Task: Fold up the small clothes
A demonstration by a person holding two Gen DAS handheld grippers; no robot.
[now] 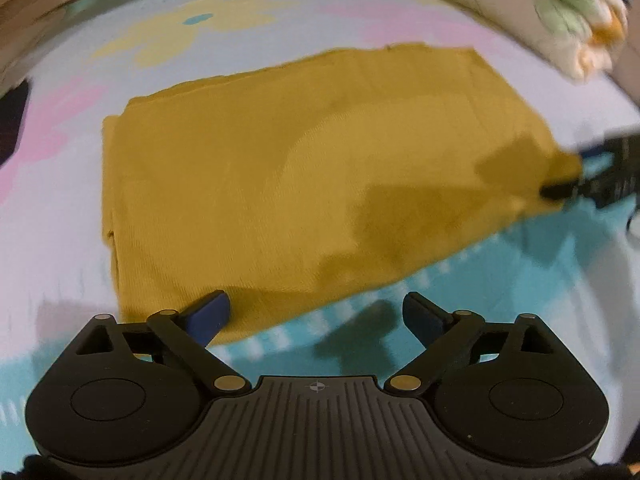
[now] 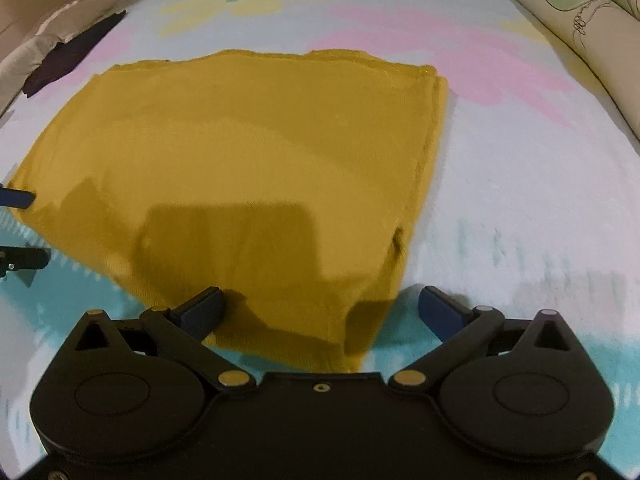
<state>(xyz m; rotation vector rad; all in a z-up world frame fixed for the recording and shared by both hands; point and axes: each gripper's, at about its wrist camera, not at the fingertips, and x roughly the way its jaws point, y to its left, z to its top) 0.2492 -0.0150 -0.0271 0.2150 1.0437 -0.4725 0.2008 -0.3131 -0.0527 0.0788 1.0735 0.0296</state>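
Note:
A mustard-yellow folded garment (image 1: 304, 184) lies flat on a pastel floral bedsheet (image 1: 280, 20); it also shows in the right wrist view (image 2: 248, 168). My left gripper (image 1: 316, 314) is open, its left finger over the garment's near left corner. My right gripper (image 2: 320, 310) is open, straddling the garment's near right corner. The right gripper also shows at the garment's right edge in the left wrist view (image 1: 592, 182). The left gripper's fingers (image 2: 16, 198) show at the left edge of the right wrist view.
A floral pillow or quilt (image 2: 580, 28) lies at the far right of the bed. A dark purple cloth (image 2: 68, 56) lies at the far left. The sheet (image 2: 520, 200) has teal, pink and yellow patches.

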